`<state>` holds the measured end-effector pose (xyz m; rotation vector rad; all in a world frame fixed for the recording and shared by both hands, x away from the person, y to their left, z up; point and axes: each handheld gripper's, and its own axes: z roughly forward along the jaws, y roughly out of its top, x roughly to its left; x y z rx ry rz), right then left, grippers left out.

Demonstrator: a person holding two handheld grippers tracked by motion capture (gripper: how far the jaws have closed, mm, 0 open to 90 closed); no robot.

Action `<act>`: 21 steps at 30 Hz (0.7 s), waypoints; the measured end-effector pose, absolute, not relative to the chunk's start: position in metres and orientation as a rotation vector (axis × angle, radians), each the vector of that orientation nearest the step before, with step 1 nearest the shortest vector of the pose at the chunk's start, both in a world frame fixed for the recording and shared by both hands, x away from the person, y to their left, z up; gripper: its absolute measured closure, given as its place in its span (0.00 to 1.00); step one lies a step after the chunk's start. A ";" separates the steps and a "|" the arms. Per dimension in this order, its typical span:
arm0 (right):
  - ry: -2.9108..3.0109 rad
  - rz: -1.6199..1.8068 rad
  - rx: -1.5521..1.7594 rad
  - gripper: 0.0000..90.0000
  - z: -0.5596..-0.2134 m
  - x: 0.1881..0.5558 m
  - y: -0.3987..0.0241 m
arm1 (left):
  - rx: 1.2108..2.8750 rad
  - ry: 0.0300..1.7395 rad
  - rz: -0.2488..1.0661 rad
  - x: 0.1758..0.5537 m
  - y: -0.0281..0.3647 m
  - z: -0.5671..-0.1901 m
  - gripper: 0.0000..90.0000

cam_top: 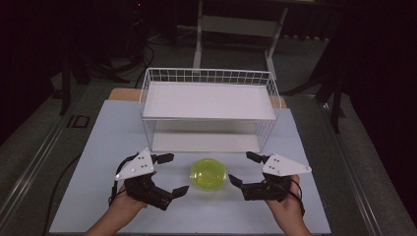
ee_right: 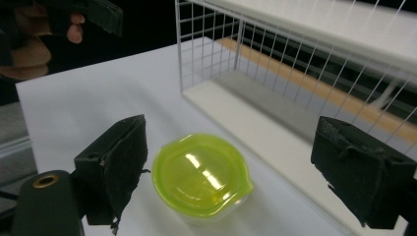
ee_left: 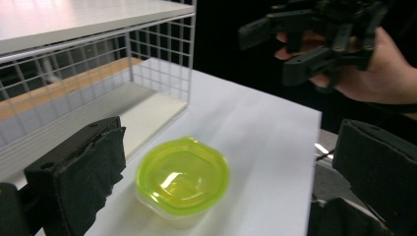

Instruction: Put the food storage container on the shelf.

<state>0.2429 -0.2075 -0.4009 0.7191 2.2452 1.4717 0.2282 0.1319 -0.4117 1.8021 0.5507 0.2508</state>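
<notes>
A small clear tub with a yellow-green lid (cam_top: 209,174) (ee_left: 183,174) (ee_right: 199,173) sits on the white tabletop (cam_top: 98,147), just in front of the wire rack. My left gripper (cam_top: 177,173) (ee_left: 231,132) hovers to the tub's left, open, with nothing between its pads. On the tub's right, my right gripper (cam_top: 240,167) (ee_right: 231,125) is also open and empty. Both point inward at the tub from opposite sides without touching it. The right gripper (ee_left: 268,51) also appears across the table in the left gripper view.
A white wire rack (cam_top: 209,78) with a flat white top shelf (cam_top: 209,101) and a lower shelf (cam_top: 206,142) stands behind the tub. The rack's near side is open. Dark floor and table legs lie beyond the table's edges.
</notes>
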 end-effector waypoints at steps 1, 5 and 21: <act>2.244 1.471 0.729 0.15 -0.402 0.245 -0.208 | 1.813 0.557 0.256 0.230 0.129 -0.412 0.00; 2.262 1.477 0.808 0.15 -0.405 0.258 -0.209 | 1.817 0.570 0.239 0.240 0.122 -0.419 0.00; 2.291 1.508 0.978 0.12 -0.432 0.295 -0.204 | 1.846 0.782 0.152 0.279 0.107 -0.454 0.00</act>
